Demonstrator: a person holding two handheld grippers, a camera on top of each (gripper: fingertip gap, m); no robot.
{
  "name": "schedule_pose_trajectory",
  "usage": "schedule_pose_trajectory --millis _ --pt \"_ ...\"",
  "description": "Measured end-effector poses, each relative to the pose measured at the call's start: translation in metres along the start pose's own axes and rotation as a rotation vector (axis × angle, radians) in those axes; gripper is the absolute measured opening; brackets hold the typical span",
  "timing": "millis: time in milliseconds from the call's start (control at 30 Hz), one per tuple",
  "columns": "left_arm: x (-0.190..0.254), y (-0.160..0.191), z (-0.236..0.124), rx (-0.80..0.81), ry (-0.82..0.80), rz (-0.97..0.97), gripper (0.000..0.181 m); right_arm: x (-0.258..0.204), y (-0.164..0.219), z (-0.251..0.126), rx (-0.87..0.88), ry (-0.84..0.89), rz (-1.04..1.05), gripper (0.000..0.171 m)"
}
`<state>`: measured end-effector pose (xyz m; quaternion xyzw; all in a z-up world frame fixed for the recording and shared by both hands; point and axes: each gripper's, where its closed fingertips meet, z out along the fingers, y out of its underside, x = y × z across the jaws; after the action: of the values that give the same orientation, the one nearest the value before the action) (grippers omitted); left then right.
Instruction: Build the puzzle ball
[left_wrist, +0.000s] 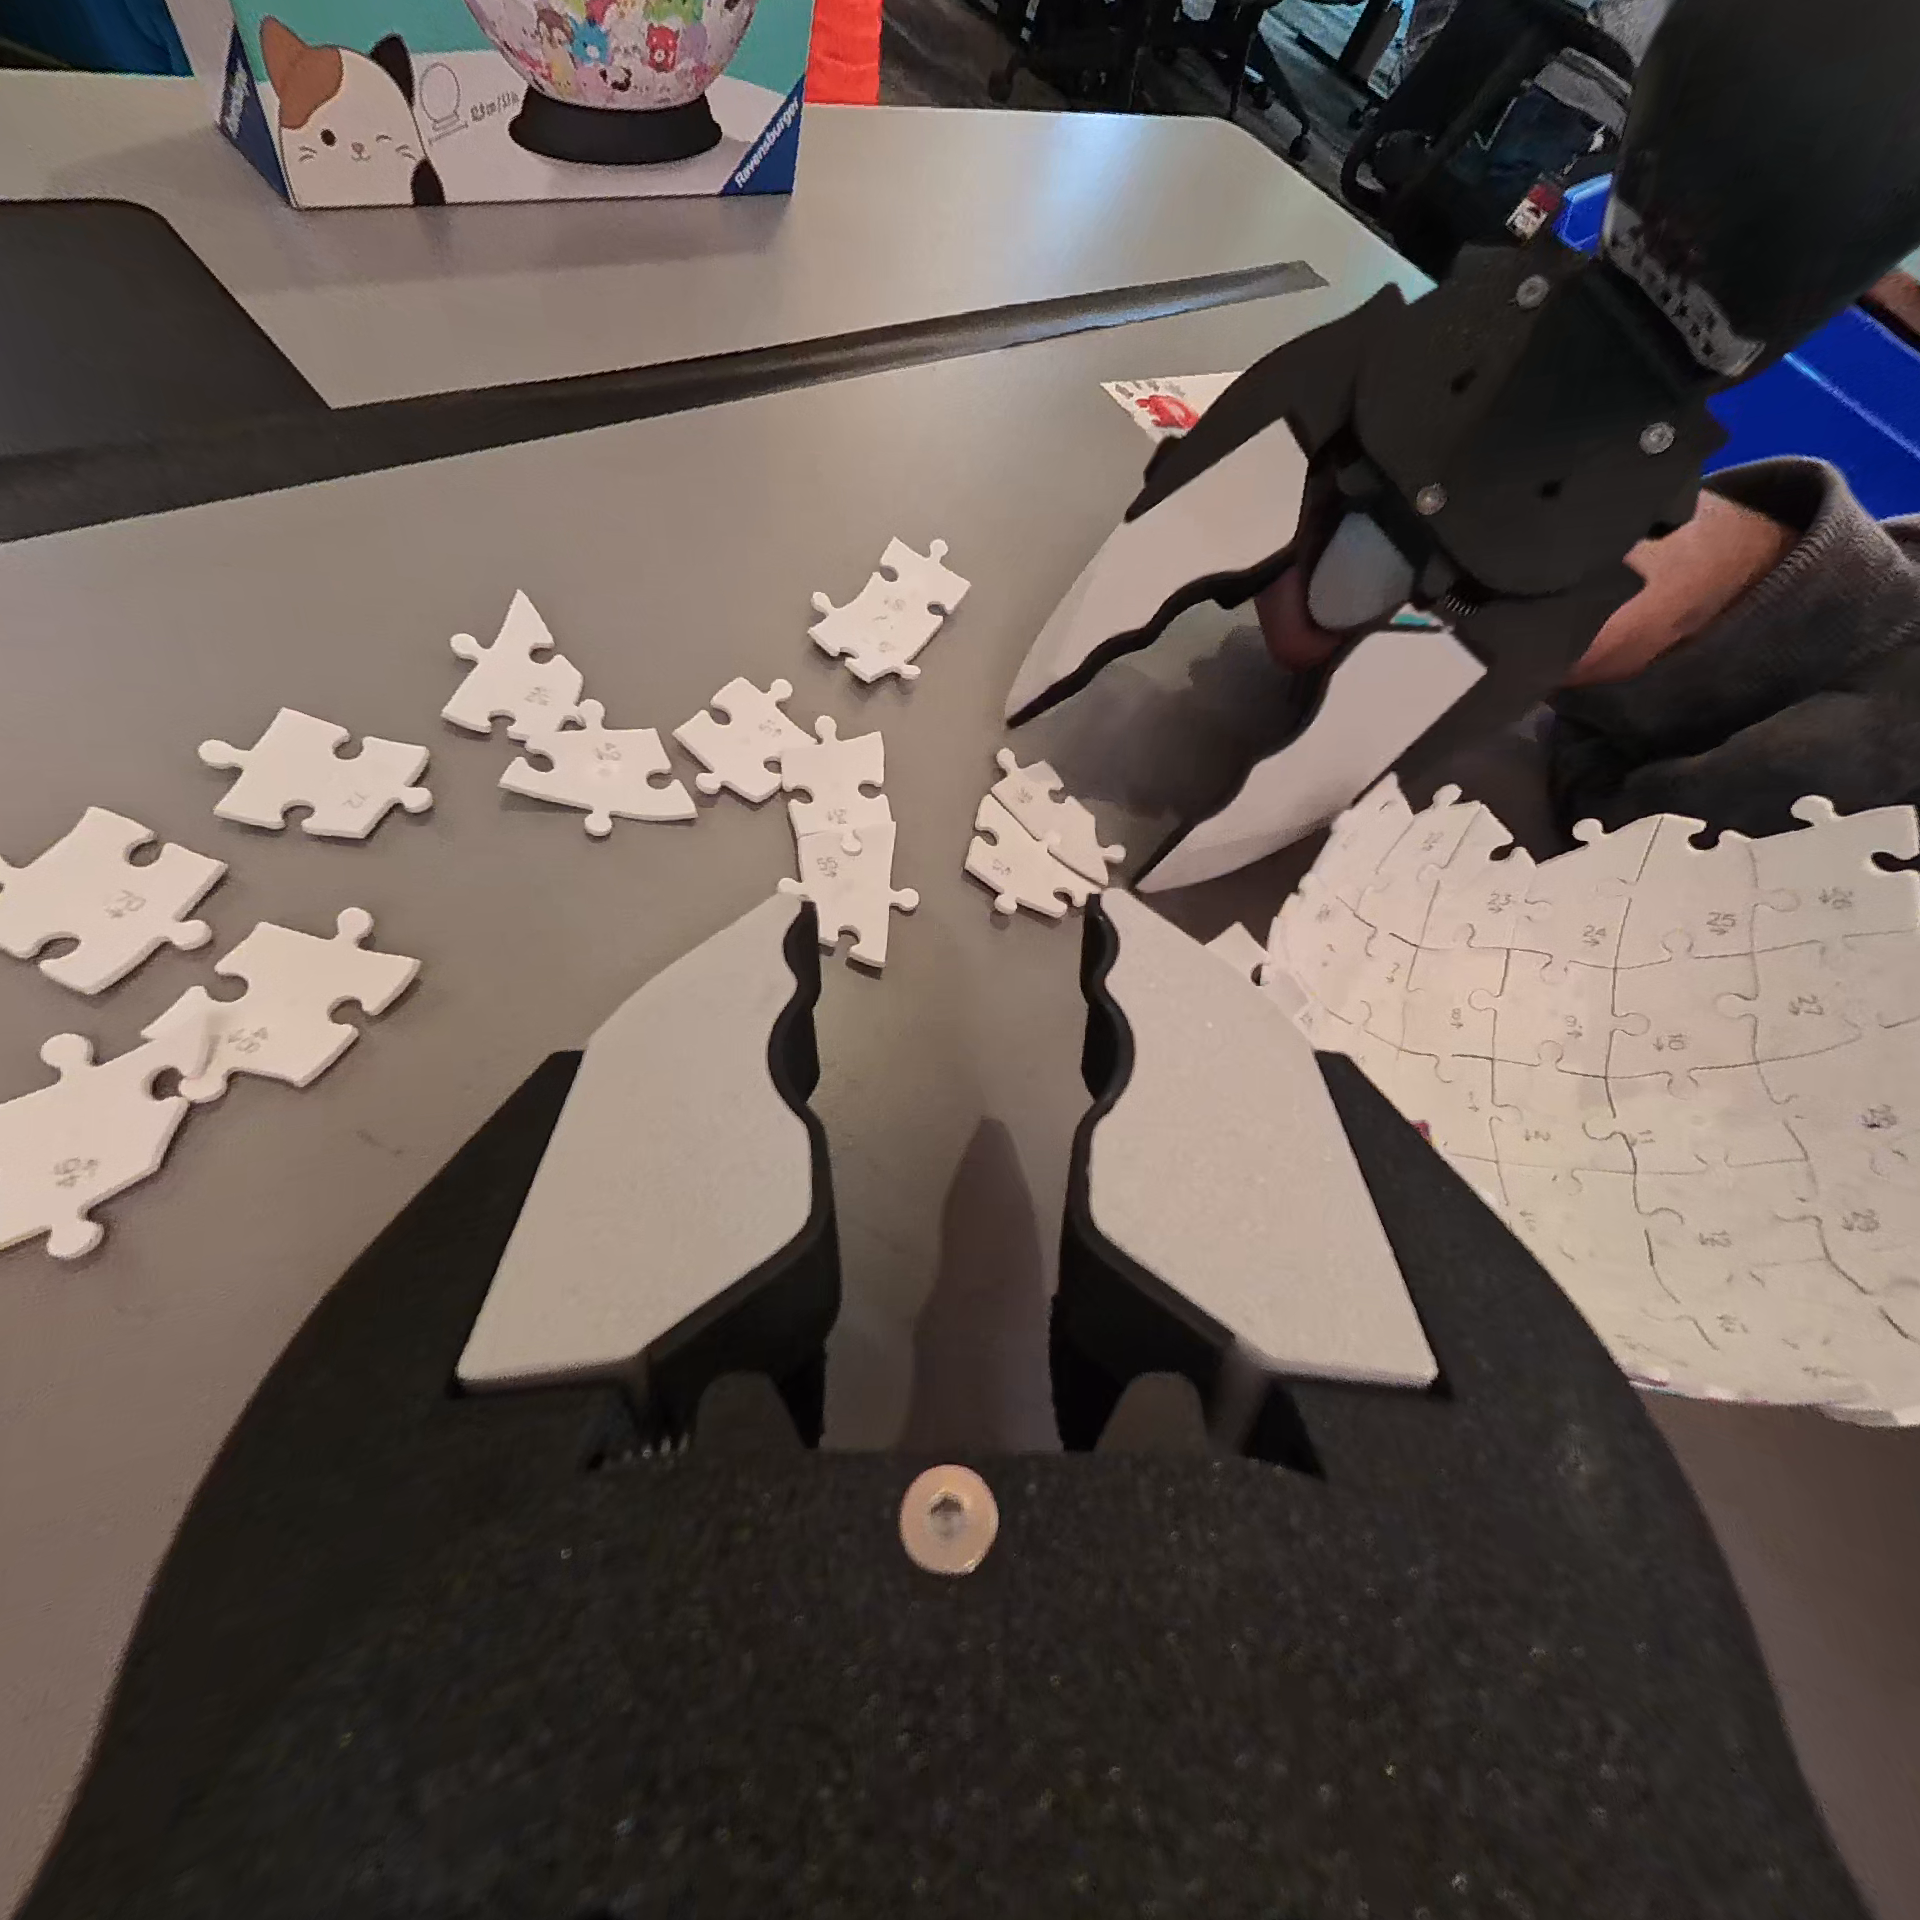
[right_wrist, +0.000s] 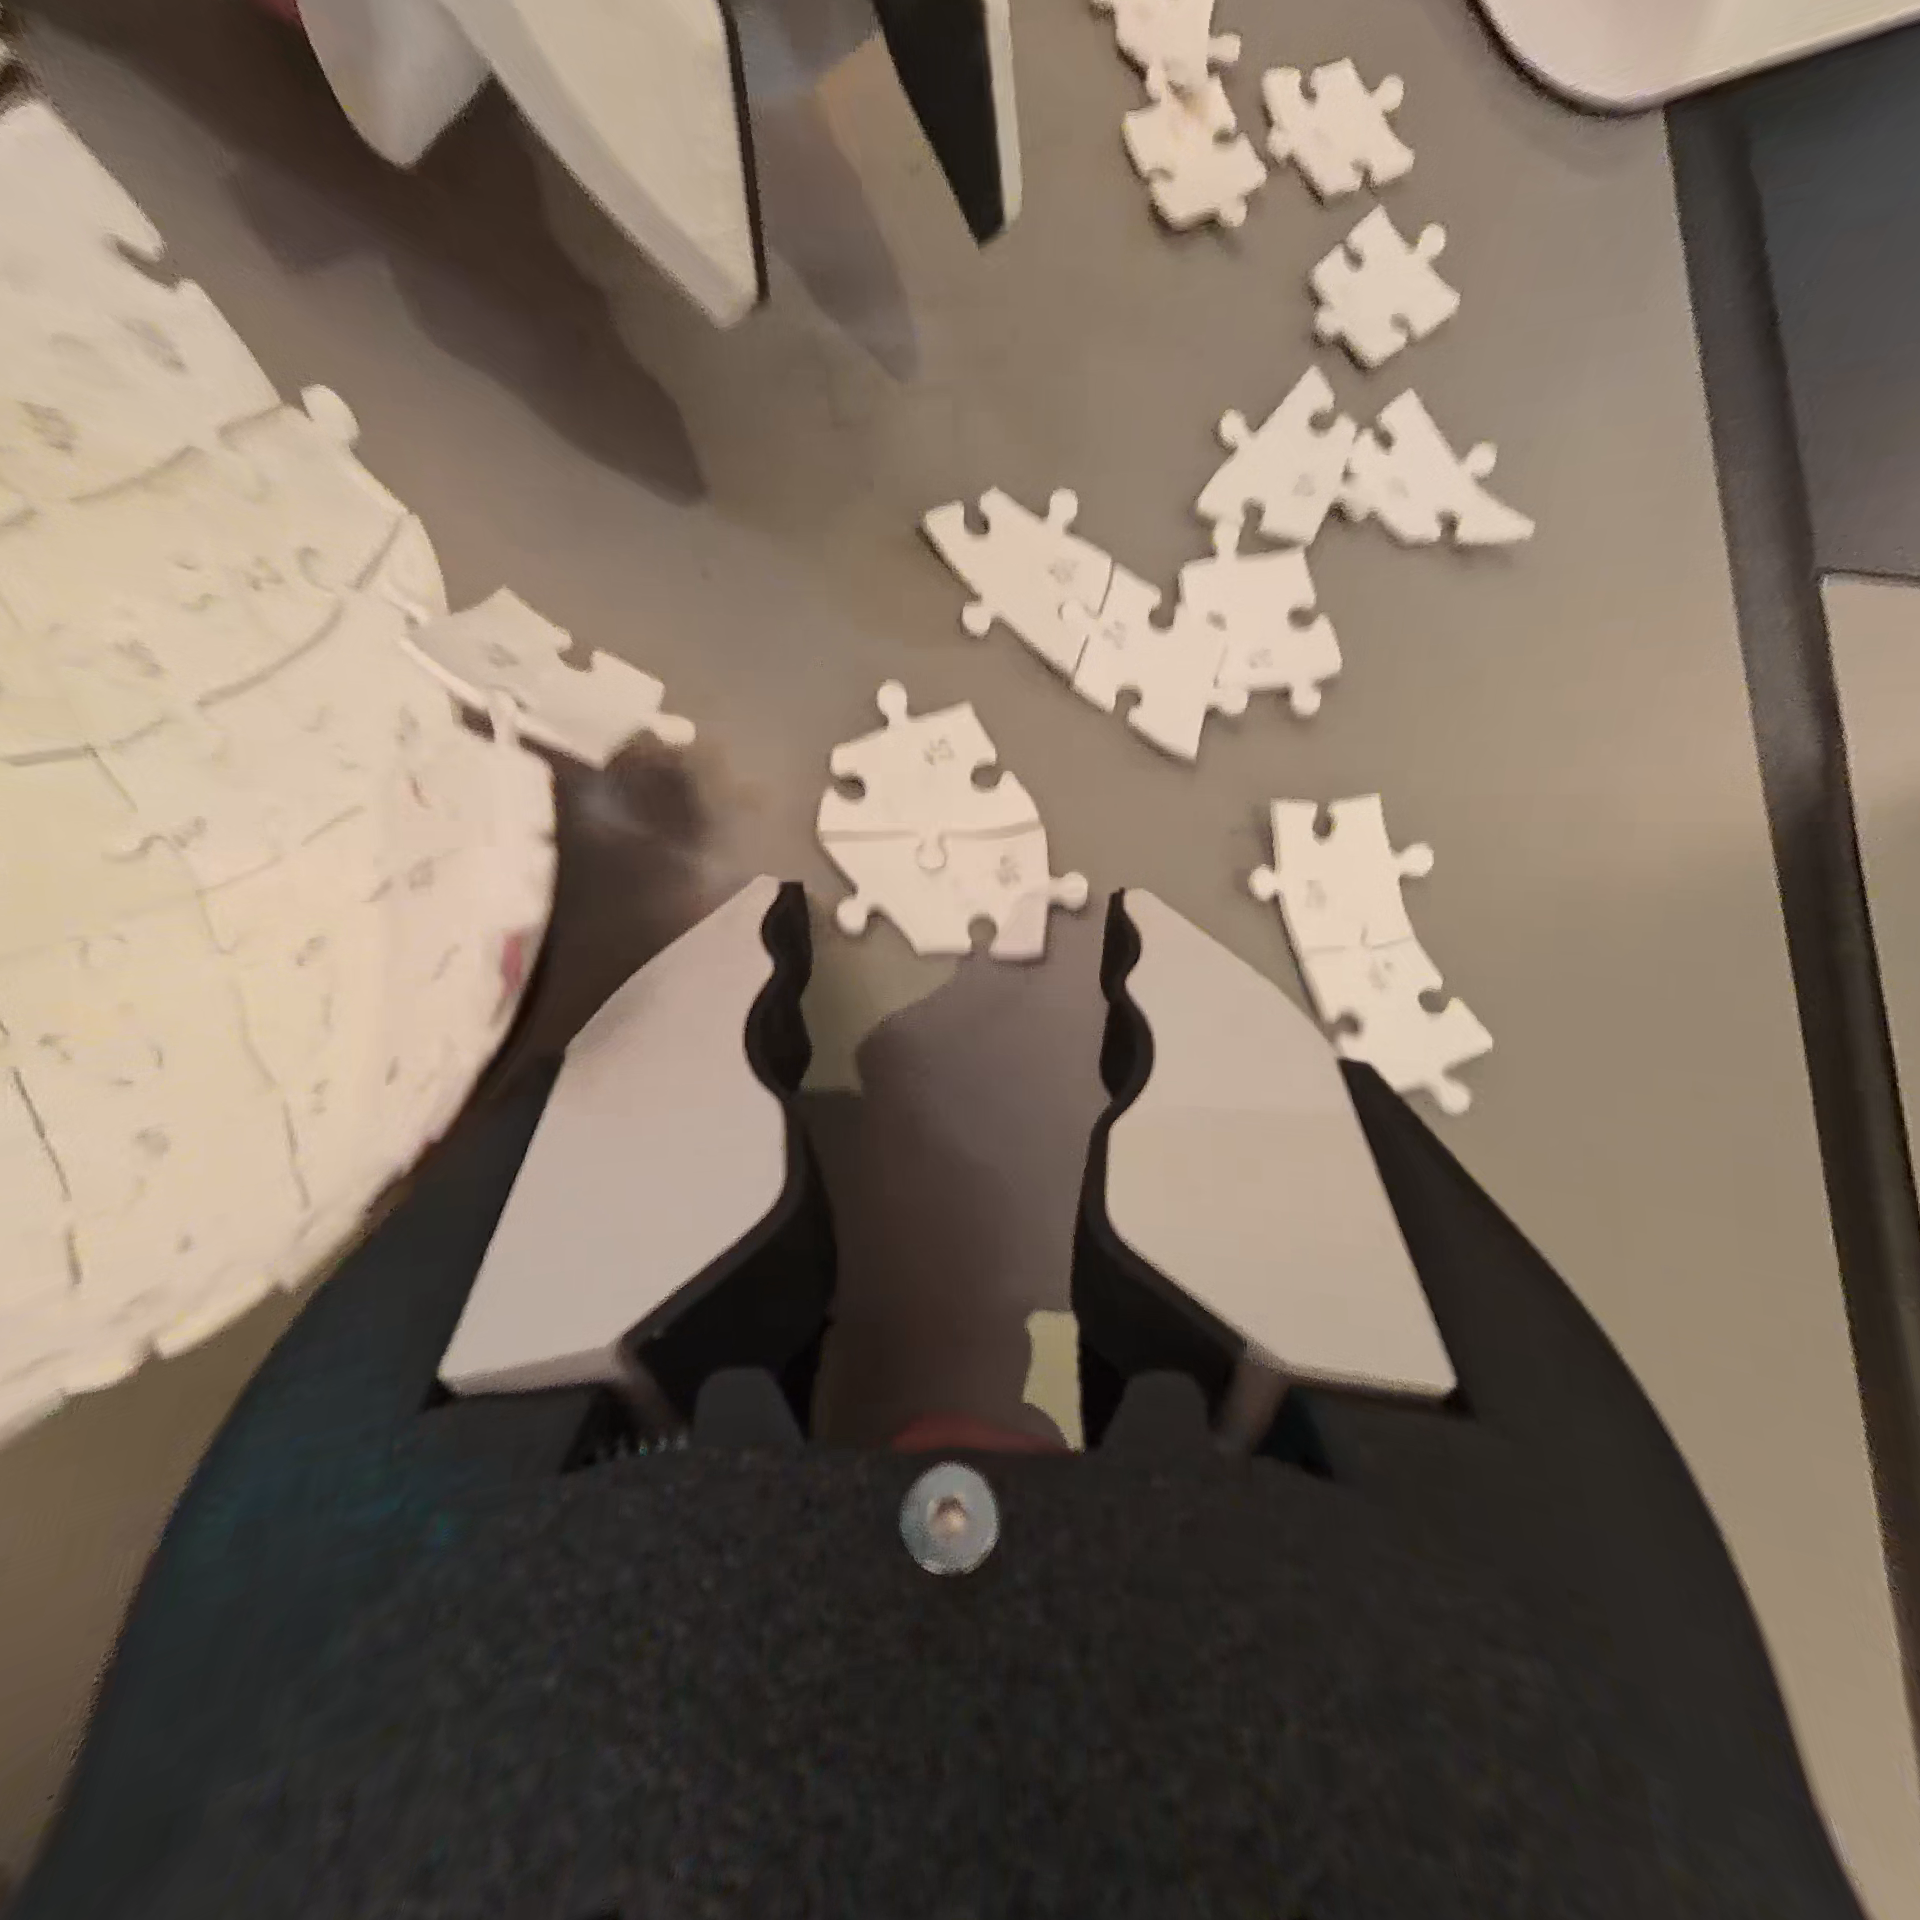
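Two hand-held grippers hang over a grey table (left_wrist: 644, 488) strewn with white puzzle pieces, beside a half-built puzzle ball (left_wrist: 1621, 1081) lying open side up. The right gripper (right_wrist: 951, 894), fingers apart and empty, points at a joined pair of pieces (right_wrist: 940, 842) just beyond its fingertips, the likely next pick. The shell (right_wrist: 208, 790) sits to the left of that pair in the right wrist view, with one loose piece (right_wrist: 540, 665) leaning against its rim between the two.

The left gripper (left_wrist: 951, 909) also has its fingers spread with nothing between them, its tips near a short chain of pieces (left_wrist: 847, 852) on the far side of the pair from the right gripper (left_wrist: 1070, 800). A puzzle box (left_wrist: 509, 99) stands well beyond the pair, at the back of the table.

To do the pick well, the right gripper should probably come down with one finger on each side of the pair, pinching across its flat edges and not its tabs, so the joint does not pop apart. The pieces are thin and lie flat, so the tips will likely need to touch the table before closing. The left gripper looks best placed to steady the shell, which may rock on its curved underside.
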<state>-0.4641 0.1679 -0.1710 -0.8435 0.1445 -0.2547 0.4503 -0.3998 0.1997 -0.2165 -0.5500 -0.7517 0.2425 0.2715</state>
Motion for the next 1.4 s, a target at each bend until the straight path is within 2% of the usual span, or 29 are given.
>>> schedule_pose_trajectory --millis 167,233,300,600,667,833,933,1000,1200,1300,1400 --pt "0.002 0.004 0.003 -0.020 0.010 0.005 0.048 0.002 -0.010 0.010 0.010 -0.057 -0.002 0.058" --pt "0.003 0.006 0.004 -0.031 0.019 0.008 0.048 -0.003 -0.010 0.012 0.016 -0.114 0.022 0.046" --pt "0.005 0.007 0.005 -0.039 0.029 0.011 0.048 -0.003 -0.009 0.011 0.020 -0.126 0.033 0.043" --pt "0.012 -0.005 0.020 -0.059 0.120 -0.089 0.048 0.012 -0.012 0.001 0.036 0.030 -0.082 0.043" --pt "0.011 -0.008 0.026 -0.067 0.129 -0.120 0.048 0.016 -0.022 -0.006 0.080 0.068 -0.100 0.043" --pt "0.031 -0.026 0.032 -0.028 0.276 -0.234 0.049 0.015 -0.055 -0.030 0.197 0.127 -0.178 0.043" --pt "0.038 -0.033 0.030 0.009 0.337 -0.264 0.035 0.012 -0.062 -0.034 0.187 0.143 -0.222 0.043" --pt "0.039 -0.037 0.026 0.039 0.370 -0.274 0.008 0.009 -0.067 -0.035 0.209 0.143 -0.232 0.043" --pt "0.040 -0.046 0.013 0.102 0.393 -0.231 0.002 0.004 -0.080 -0.054 0.295 0.124 -0.223 0.047" --pt "0.040 -0.054 0.002 0.161 0.374 -0.172 0.002 0.004 -0.090 -0.072 0.387 0.057 -0.099 0.046" --pt "0.041 -0.060 -0.008 0.222 0.369 -0.158 0.002 0.008 -0.093 -0.076 0.429 -0.024 0.076 0.036"
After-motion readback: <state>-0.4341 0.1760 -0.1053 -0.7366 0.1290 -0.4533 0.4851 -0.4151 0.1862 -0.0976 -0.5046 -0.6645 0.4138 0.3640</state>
